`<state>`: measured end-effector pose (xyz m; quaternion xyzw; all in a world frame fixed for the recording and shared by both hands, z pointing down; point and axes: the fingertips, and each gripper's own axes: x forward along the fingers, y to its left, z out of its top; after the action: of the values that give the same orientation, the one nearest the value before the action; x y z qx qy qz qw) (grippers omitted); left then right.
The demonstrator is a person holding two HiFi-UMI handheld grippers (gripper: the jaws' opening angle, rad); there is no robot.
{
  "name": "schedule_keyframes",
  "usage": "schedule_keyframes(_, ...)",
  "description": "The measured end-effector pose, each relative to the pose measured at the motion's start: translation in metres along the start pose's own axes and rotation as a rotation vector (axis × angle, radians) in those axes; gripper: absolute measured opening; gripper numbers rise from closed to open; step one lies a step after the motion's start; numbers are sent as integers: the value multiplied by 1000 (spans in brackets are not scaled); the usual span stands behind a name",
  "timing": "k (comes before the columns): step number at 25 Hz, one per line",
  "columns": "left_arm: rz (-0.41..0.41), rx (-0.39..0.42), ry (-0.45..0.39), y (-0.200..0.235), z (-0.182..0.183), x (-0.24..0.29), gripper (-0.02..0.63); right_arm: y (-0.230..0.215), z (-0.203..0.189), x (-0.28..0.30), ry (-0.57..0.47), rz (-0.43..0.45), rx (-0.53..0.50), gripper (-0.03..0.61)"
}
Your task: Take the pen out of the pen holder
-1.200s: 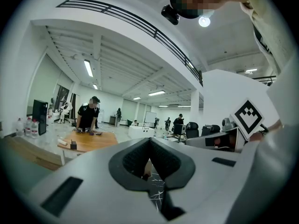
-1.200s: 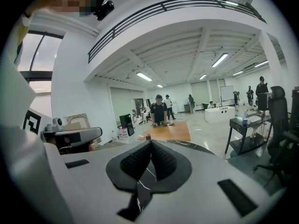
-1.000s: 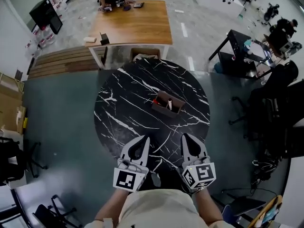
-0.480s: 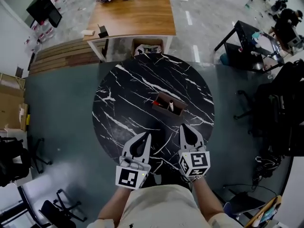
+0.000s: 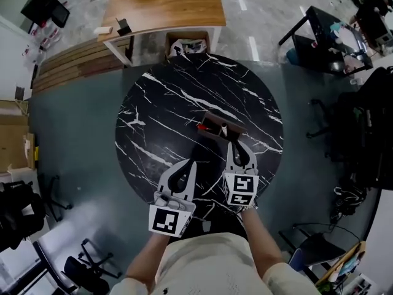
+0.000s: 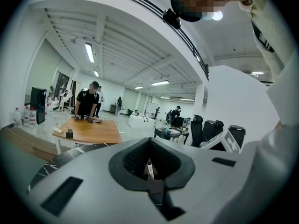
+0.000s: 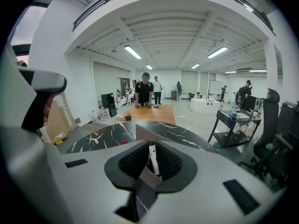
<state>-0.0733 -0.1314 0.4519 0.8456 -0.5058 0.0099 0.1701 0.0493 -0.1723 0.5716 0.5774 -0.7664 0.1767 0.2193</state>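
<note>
A brown pen holder point(image 5: 218, 126) stands near the middle of the round black marble table point(image 5: 153, 115). A white pen point(image 5: 225, 130) sticks up in it, and a small red thing point(image 5: 201, 128) lies at its left end. My right gripper point(image 5: 233, 144) is shut, its tips just short of the holder's near side. In the right gripper view the white pen point(image 7: 152, 158) shows upright beyond the shut jaws of the right gripper point(image 7: 145, 177). My left gripper point(image 5: 191, 163) is shut and empty, further back and to the left. The left gripper point(image 6: 155, 185) points toward the pen point(image 6: 149, 169).
A wooden desk point(image 5: 163, 5) stands beyond the table, with an open box point(image 5: 187, 45) under its near edge. A black cart point(image 5: 319, 42) and office chairs point(image 5: 362, 134) stand at the right. A person point(image 7: 145, 93) stands at the desk.
The right gripper has moved forward over the table up to the pen holder. The left gripper has advanced a little. The head view has shifted forward.
</note>
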Motion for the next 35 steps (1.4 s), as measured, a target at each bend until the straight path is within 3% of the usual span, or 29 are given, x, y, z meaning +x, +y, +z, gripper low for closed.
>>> schedule_keyframes(2, -3, -2, 11, 3, -2, 1, 9, 3, -10, 14, 24, -21, -14, 86)
schedule_keyframes(5, -3, -5, 28, 10, -4, 1, 9, 9, -16, 36, 33, -46, -32, 110)
schedule_keyframes(14, -6, -21, 56, 23, -15, 6, 9, 5, -35, 80, 54, -184, -133, 115)
schedule_keyframes(21, 4, -32, 80, 29, -20, -8, 9, -3, -41, 86, 49, -325, -143, 115)
schedule_keyframes(30, 12, -18, 94, 36, -26, -20, 9, -3, -37, 87, -28, -407, -161, 114)
schedule_keyframes(35, 15, -11, 96, 35, -27, -24, 9, -6, -32, 82, -57, -388, -136, 83)
